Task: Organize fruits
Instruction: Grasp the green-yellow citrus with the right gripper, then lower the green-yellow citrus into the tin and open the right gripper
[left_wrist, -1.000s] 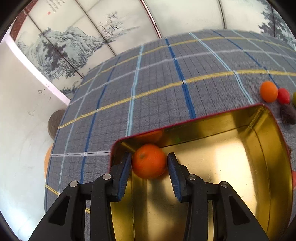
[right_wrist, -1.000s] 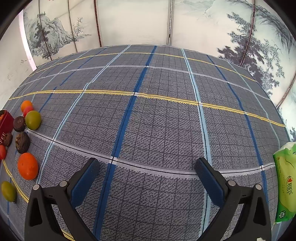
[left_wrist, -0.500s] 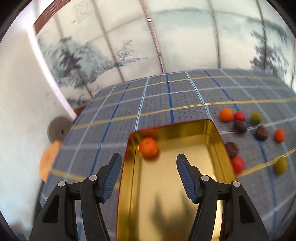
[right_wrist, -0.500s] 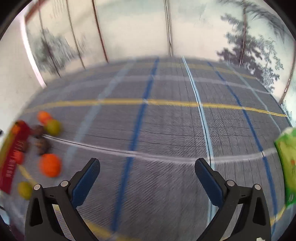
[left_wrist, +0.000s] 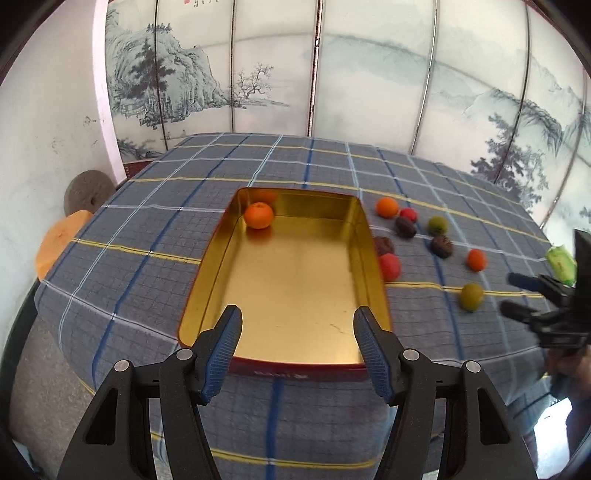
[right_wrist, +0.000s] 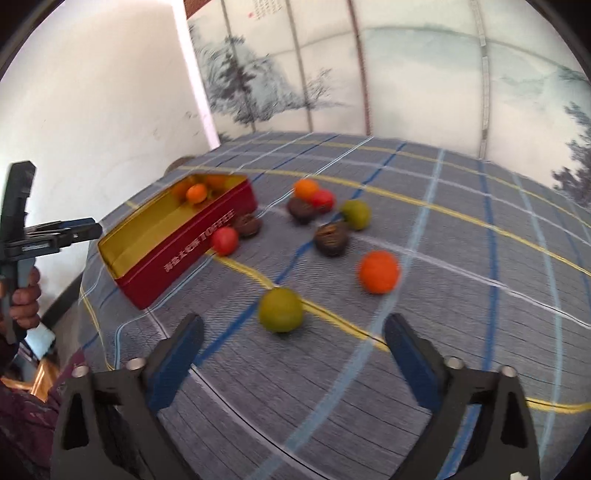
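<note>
I found the left gripper (left_wrist: 297, 334) above the near short edge of the tin (left_wrist: 207, 284), its blue ribbed fingers (left_wrist: 221, 350) released and empty; the jaws had just been opening, with nothing between them. The tin was a rectangular metal box with rounded corners, a glossy gold interior and red outer walls with pale lettering on the long side seen from the right wrist view. One mandarin (left_wrist: 259, 216) lay in its far left corner, against the wall; the rest of the tin floor was bare.

The remaining fruits lay loose on the worktop (left_wrist: 147, 229) to the right of the tin: an orange one (right_wrist: 379, 271), a green one (right_wrist: 281, 309), a red one (right_wrist: 225, 240) touching the tin's outer wall, and a cluster of dark wrinkled, red, orange and green pieces further back. The right gripper (right_wrist: 293, 354) hung over open cloth just short of the green fruit, fingers released and holding nothing; its jaws had just been closing somewhat.

The worktop carried a woven grey checked cloth with blue, white and yellow lines, draped over the near edge. Beyond the fruits the cloth was open. A green packet (left_wrist: 561, 260) lay near the right edge.
</note>
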